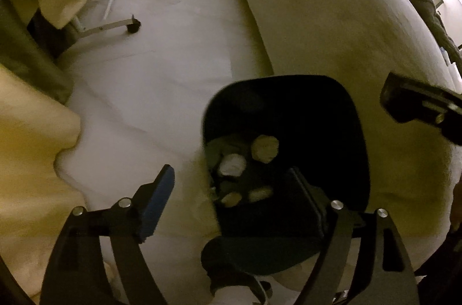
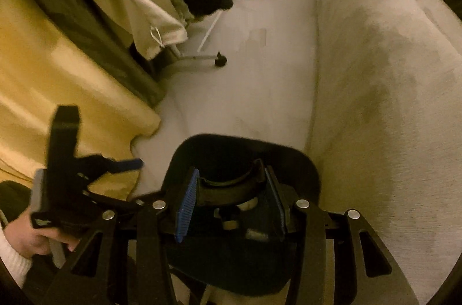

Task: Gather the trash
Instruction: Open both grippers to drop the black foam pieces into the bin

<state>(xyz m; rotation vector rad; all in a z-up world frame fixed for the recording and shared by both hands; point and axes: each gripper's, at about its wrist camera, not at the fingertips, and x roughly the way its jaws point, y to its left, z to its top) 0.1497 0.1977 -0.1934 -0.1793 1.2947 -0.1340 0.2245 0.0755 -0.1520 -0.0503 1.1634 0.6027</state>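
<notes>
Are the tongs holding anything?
Left tongs: nothing, wide open. Right tongs: a dark curved thing, pinched by its two sides; what it is cannot be told.

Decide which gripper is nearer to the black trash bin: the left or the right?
Right. The right gripper has its fingers around the rim of the black trash bin. The left gripper hangs open just above the bin, one finger over it, the other over the floor.

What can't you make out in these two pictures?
- Bin bottom: left wrist view, in shadow; crumpled scraps unidentifiable.
- Dark curved object between the right gripper pads: right wrist view, too dim to identify.
- Left gripper: open, empty.
</notes>
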